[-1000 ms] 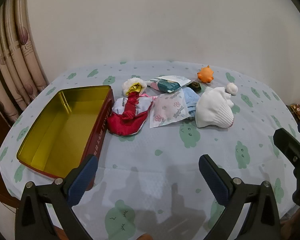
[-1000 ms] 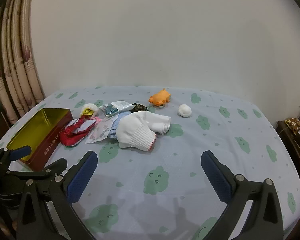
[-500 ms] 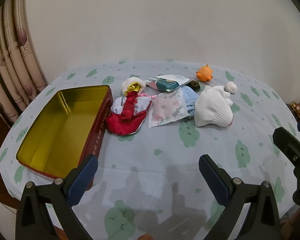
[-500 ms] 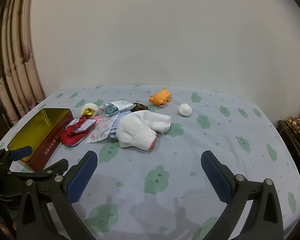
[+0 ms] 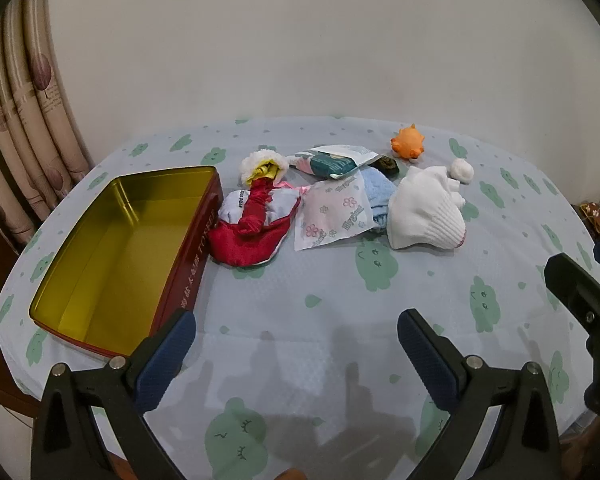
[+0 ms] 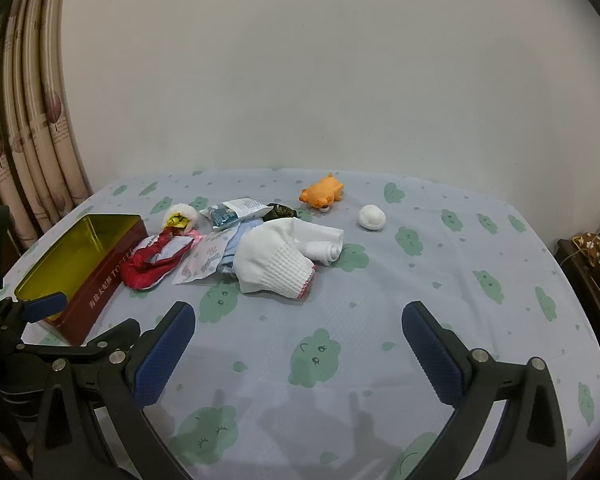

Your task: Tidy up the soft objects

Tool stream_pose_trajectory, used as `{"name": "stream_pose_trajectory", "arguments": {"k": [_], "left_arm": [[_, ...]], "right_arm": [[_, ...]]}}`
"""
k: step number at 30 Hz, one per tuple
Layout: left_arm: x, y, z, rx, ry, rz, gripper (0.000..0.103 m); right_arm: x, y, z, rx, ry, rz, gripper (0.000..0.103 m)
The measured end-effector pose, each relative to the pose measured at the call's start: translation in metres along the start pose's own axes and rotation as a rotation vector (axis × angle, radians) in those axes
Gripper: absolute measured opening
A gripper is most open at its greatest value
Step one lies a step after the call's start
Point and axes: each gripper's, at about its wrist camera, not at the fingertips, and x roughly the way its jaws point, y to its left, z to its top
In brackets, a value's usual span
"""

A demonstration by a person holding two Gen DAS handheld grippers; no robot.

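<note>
An open red tin with a gold inside [image 5: 112,248] [image 6: 72,256] stands at the left of the table. Beside it lie a red and white cloth pouch [image 5: 252,220] [image 6: 152,260], a fluffy white and yellow toy [image 5: 262,166], a flowered packet [image 5: 332,212], a teal packet [image 5: 332,162], a blue cloth [image 5: 378,196], a white knit glove [image 5: 424,212] [image 6: 280,260], a white ball [image 5: 462,170] [image 6: 372,216] and an orange plush [image 5: 408,146] [image 6: 322,196]. My left gripper [image 5: 296,356] and right gripper [image 6: 298,352] are open and empty above the near tablecloth.
The round table has a pale blue cloth with green cloud prints [image 5: 340,300]. Curtains [image 5: 16,120] hang at the left, a plain wall stands behind. A dark side cabinet with clutter [image 6: 596,252] is at the right.
The left view has shifted slightly, so the objects sit a little lower and to the left. Nothing on the table has moved. Both grippers stay open.
</note>
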Motion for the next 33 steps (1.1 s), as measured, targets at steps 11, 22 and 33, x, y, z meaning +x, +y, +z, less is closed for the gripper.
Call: {"name": "stream_pose_trajectory", "arguments": {"k": [11,22,33], "left_arm": [[0.000,0.000,0.000,0.001,0.002,0.000,0.103],[0.010,-0.006,0.019,0.096,-0.013,-0.078,0.103],[0.080,-0.017,0.072,0.257,0.124,-0.185,0.103]], "right_arm": [[0.001,-0.001,-0.001,0.001,0.002,0.001,0.103],[0.015,-0.023,-0.011,0.008,0.035,-0.056,0.103],[0.042,-0.068,-0.017,0.089,0.122,-0.050,0.103]]}}
